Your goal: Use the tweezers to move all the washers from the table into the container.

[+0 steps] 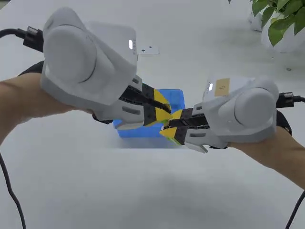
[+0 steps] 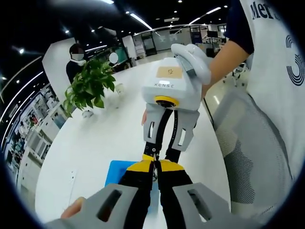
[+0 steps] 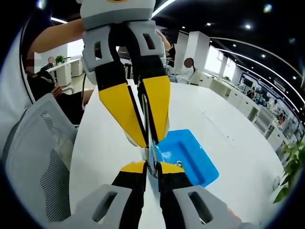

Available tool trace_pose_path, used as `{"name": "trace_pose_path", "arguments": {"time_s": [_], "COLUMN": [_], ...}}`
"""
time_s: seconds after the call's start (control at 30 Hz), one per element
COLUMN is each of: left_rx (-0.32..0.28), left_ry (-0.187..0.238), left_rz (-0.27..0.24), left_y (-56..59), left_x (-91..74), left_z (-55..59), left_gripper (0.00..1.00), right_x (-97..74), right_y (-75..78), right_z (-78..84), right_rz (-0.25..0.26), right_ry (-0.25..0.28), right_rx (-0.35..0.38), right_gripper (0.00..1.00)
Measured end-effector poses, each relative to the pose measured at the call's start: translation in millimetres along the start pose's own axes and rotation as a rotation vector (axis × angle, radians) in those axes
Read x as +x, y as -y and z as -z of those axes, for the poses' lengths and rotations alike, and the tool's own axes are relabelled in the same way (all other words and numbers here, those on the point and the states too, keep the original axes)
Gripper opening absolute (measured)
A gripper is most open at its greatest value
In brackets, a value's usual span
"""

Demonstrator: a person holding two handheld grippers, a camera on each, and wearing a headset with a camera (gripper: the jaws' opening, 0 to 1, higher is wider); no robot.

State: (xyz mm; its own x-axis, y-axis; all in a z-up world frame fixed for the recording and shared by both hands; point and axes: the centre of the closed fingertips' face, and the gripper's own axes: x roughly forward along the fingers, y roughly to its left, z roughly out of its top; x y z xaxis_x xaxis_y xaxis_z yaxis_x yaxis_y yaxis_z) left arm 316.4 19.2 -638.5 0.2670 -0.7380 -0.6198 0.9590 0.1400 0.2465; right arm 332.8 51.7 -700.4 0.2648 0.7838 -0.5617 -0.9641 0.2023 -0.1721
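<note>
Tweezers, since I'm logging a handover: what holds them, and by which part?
The left hand-held gripper and right hand-held gripper each seem shut on the thin tweezers, tip to tip along their length; which end cannot be told.

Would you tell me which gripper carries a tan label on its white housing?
The right gripper, nearer the potted plant: a tan label sits on top, while the left gripper has a plain white housing.
</note>
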Motion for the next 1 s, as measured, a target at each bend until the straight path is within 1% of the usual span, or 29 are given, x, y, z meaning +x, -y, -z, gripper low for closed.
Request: {"name": "trace_pose_path", "arguments": {"time_s": [0.1, 0.23, 0.37, 0.4, 0.47, 0.5, 0.53, 0.57, 0.67, 0.73, 0.8, 1.0], "left_rx": [0.006, 0.013, 0.018, 0.018, 0.014, 0.010, 0.009, 0.006, -0.002, -0.015, -0.034, -0.076], "left_ry": [-0.001, -0.003, -0.006, -0.009, -0.010, -0.009, -0.009, -0.009, -0.014, -0.019, -0.026, -0.052], "left_rz": [-0.011, -0.022, -0.045, -0.052, -0.054, -0.058, -0.060, -0.061, -0.063, -0.062, -0.058, -0.040], "left_y": [-6.2, -15.4, -30.3, -36.1, -43.3, -48.7, -51.5, -55.7, -62.4, -70.0, -73.7, -78.5], "left_x": [-6.0, -9.8, -11.3, -11.2, -11.0, -9.5, -8.8, -7.9, -6.0, -1.7, 0.8, 11.8], "left_z": [0.3, 1.6, 3.1, 5.4, 8.5, 11.0, 12.6, 15.6, 22.8, 35.8, 45.6, 72.8], "left_gripper": [0.07, 0.07, 0.07, 0.07, 0.07, 0.07, 0.07, 0.07, 0.07, 0.07, 0.07, 0.07], "right_x": [2.5, 7.2, 11.5, 13.4, 17.2, 19.8, 20.8, 24.1, 34.7, 42.8, 51.9, 76.0], "right_y": [4.2, 13.5, 24.7, 29.2, 36.3, 40.3, 41.7, 45.2, 51.2, 53.5, 54.6, 53.9], "right_z": [-6.3, -12.6, -16.1, -16.7, -17.4, -17.8, -17.8, -17.7, -15.6, -12.8, -8.9, 5.8], "right_rz": [0.002, 0.005, 0.013, 0.020, 0.023, 0.024, 0.025, 0.025, 0.015, 0.005, -0.011, -0.052], "right_ry": [0.008, 0.014, 0.020, 0.021, 0.023, 0.025, 0.024, 0.023, 0.016, 0.010, 0.006, -0.021], "right_rx": [-0.010, -0.022, -0.026, -0.028, -0.021, -0.017, -0.017, -0.017, -0.014, -0.011, 0.000, 0.024], "right_gripper": [0.10, 0.10, 0.10, 0.10, 0.10, 0.10, 0.10, 0.10, 0.10, 0.10, 0.10, 0.10]}}
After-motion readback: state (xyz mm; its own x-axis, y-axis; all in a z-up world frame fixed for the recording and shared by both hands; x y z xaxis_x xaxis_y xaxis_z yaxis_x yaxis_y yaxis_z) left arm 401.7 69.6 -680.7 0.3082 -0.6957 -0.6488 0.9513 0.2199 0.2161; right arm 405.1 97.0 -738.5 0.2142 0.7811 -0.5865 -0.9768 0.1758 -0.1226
